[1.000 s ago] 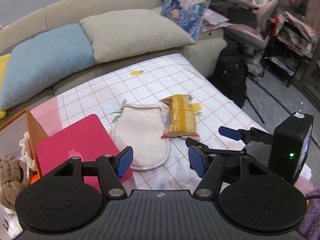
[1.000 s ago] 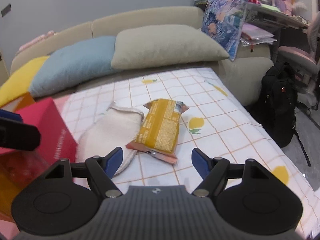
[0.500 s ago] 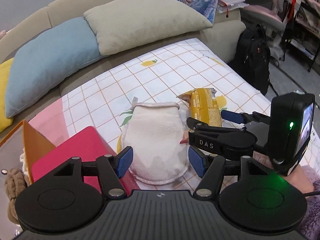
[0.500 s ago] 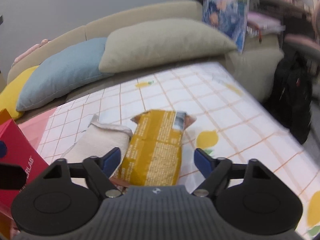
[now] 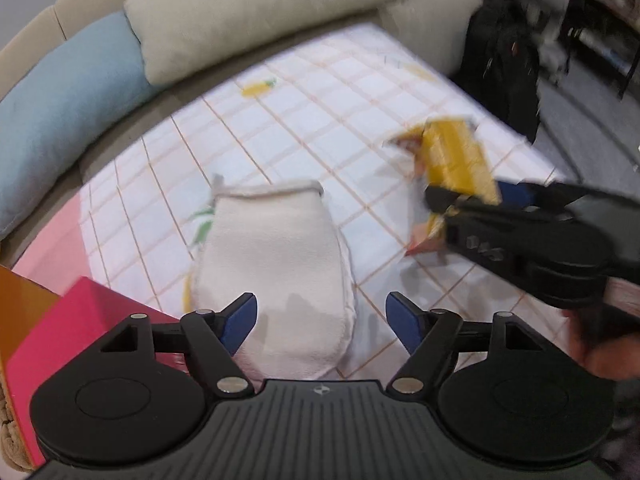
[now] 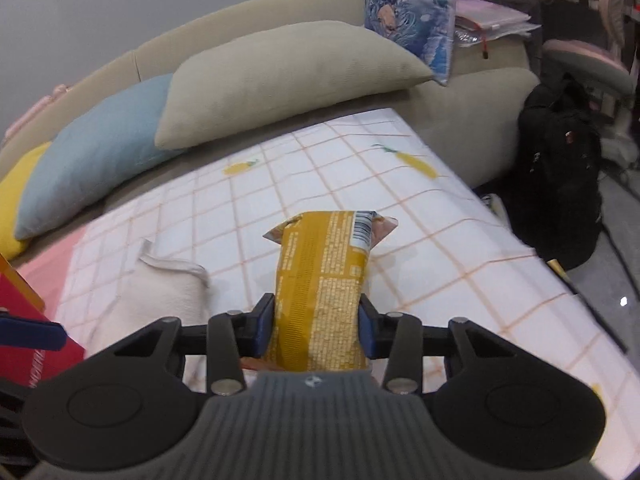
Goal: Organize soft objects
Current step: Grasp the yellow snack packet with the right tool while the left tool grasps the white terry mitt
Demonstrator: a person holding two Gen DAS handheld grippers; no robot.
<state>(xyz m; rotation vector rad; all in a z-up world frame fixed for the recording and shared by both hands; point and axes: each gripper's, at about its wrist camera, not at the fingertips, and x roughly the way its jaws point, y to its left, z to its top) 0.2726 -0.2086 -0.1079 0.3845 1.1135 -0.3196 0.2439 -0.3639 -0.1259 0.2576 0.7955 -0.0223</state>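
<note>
The right gripper (image 6: 316,330) holds the yellow snack packet (image 6: 320,280) with a barcode at 12 o'clock; its print is unreadable. The left gripper (image 5: 322,316) is wide open over the white cloth (image 5: 276,264), and the red box (image 6: 36,344) at 9 o'clock carries unreadable white letters.

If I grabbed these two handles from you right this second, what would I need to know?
Right gripper: jaws shut on the yellow snack packet, clamped at its near end; whether it has left the table is unclear.
Left gripper: jaws open, holding nothing, poised over the cream mitt.
The mitt lies flat on the checked tablecloth. The pink box sits at the left edge.
Done: packet gripped. Left: move the packet, then probably pick up the mitt and put it away.
</note>
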